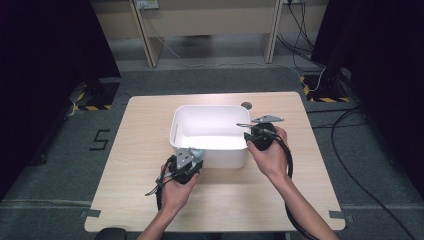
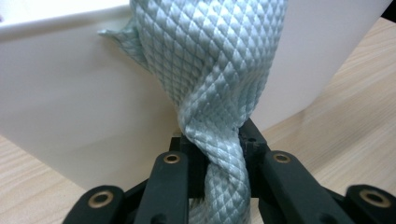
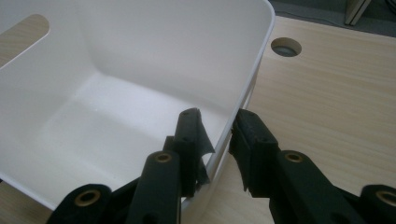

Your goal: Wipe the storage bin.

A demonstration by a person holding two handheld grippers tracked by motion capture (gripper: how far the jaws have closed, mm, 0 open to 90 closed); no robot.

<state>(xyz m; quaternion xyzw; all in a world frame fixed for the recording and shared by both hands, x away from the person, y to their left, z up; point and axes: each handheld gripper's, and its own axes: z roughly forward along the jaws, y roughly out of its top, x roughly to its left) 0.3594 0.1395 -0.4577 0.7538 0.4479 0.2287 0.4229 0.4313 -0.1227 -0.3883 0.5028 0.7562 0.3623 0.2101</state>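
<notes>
A white plastic tub (image 1: 210,150) stands in the middle of the wooden table (image 1: 150,195). My left gripper (image 2: 217,147) is shut on a twisted strip of pale grey-green quilted cloth (image 2: 215,65), which hangs over the tub's near rim (image 2: 56,25). In the high view the left gripper (image 1: 192,159) is against the tub's near wall. My right gripper (image 3: 218,140) straddles the tub's right wall (image 3: 243,70), with one jaw inside and one outside, and both are closed on the rim. From above, the right gripper (image 1: 250,134) is at the tub's right edge.
A round cable hole (image 3: 286,46) lies in the table behind the tub's far right corner. A handle slot (image 3: 23,30) is cut into the tub's left wall. Cables (image 1: 350,165) lie on the grey floor to the right, and desk legs (image 1: 150,45) stand beyond the table.
</notes>
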